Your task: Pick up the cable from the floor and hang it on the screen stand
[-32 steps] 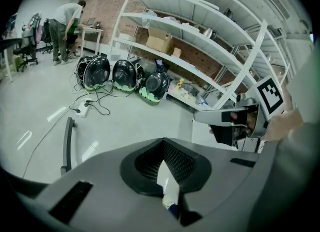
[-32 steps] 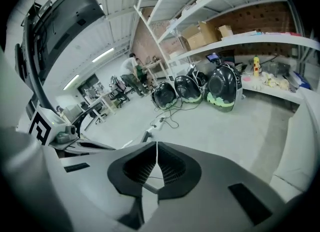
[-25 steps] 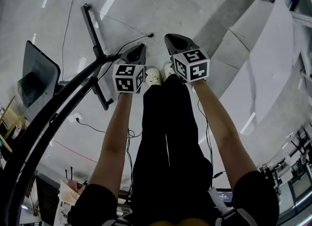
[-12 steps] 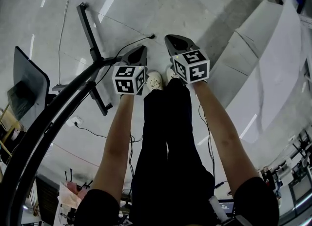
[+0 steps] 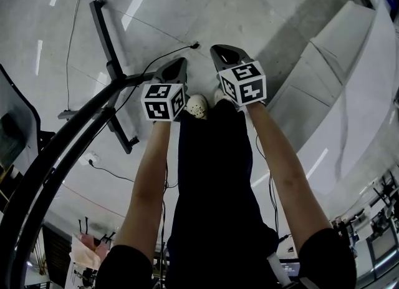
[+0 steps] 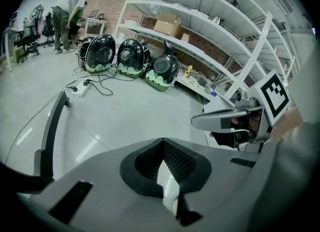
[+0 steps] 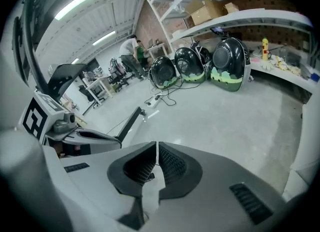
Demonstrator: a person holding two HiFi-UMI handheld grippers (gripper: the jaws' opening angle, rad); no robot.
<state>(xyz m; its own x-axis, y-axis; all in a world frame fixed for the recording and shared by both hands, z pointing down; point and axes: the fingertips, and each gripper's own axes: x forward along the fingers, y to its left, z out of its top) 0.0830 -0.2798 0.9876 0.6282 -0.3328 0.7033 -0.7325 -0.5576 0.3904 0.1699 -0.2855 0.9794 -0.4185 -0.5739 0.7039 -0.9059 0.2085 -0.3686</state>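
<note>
Left gripper [image 5: 176,64] and right gripper [image 5: 219,50] are held side by side on outstretched bare arms, seen from above in the head view, both pointing down at a grey concrete floor [image 5: 249,7]. The black cable [image 5: 193,45] lies on that floor just beyond the gripper tips. Its plug end lies between the two tips, and the line runs back past the left gripper toward the screen stand [image 5: 106,38]. The stand's flat black base bar rests on the floor to the left, and its dark pole curves up toward the camera. White shoes [image 5: 197,105] show below the grippers.

Left gripper view: its jaws are together at the tips with nothing between them. Beyond them are bare floor, a white power strip [image 6: 80,88], three black domed pods [image 6: 131,57] and white shelving [image 6: 210,30].

Right gripper view: its jaws are closed to a thin slit, empty. The left gripper sits at the left, with the stand's base bar on the floor beyond the jaws.
</note>
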